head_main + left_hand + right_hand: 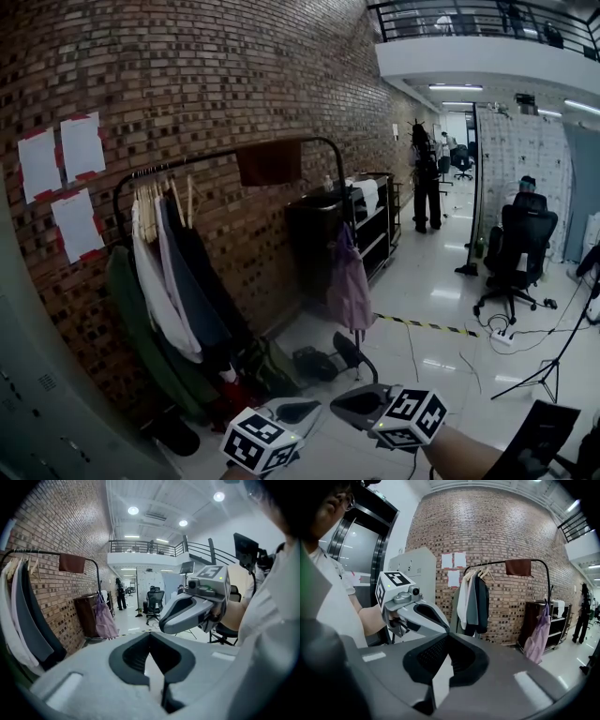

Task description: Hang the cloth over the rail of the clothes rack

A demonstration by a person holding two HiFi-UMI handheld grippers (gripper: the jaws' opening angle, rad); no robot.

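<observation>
The clothes rack [337,155] stands along the brick wall [187,66], with the cloth [269,162] draped over its rail [202,159] near the right end. Left of the cloth, jackets and shirts [173,281] hang on hangers from the same rail, and a limp garment [349,281] hangs at the rack's right post. Sheets of paper [61,169] are stuck to the wall left of the rack. Shoes [314,364] lie on the floor [441,309] under the rail. A shelf cart [328,234] stands just beyond the rack's right end, against the wall. An office chair [517,248] stands farther right, well apart from the wall. The left tool [298,411] and right tool [358,403] are side by side in front of the rack.
</observation>
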